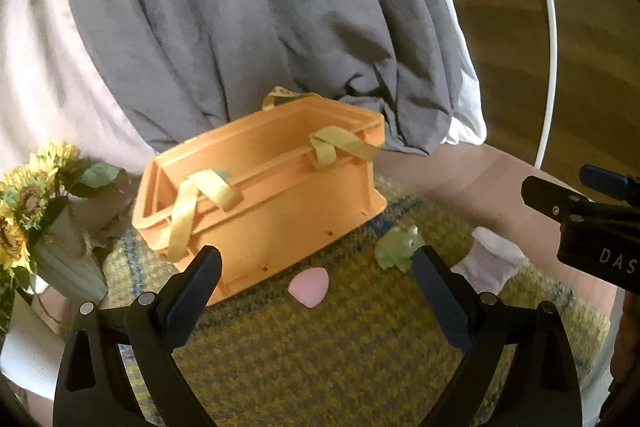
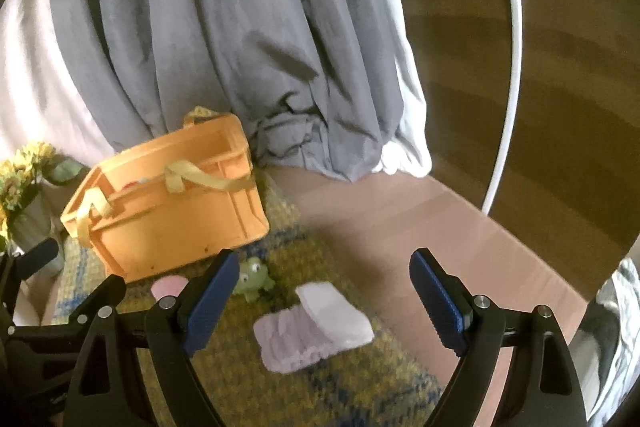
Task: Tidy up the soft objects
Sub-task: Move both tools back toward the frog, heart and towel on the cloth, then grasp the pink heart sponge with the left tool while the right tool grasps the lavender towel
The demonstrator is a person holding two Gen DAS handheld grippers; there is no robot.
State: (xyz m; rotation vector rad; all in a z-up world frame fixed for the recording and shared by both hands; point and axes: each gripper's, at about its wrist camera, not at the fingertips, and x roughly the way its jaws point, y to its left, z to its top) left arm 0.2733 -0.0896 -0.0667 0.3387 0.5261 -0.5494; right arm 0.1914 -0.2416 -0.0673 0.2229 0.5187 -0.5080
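Observation:
An orange crate [image 1: 276, 203] with yellow strap handles stands on a yellow woven mat [image 1: 320, 347]; it also shows in the right wrist view [image 2: 172, 223]. In front of it lie a pink soft piece [image 1: 309, 286], a green frog toy [image 1: 398, 246] and a white sock [image 1: 490, 265]. My left gripper [image 1: 316, 259] is open and empty, just before the pink piece. My right gripper [image 2: 324, 263] is open and empty above the white sock [image 2: 316, 327]; the frog [image 2: 254, 277] and pink piece [image 2: 168, 287] lie by its left finger.
A vase of yellow sunflowers [image 1: 28, 203] stands left of the crate. Grey and white bedding [image 1: 224, 19] hangs behind it. A white hoop [image 2: 512, 67] stands at the right over a wooden floor. The mat lies on a brown surface [image 2: 420, 227].

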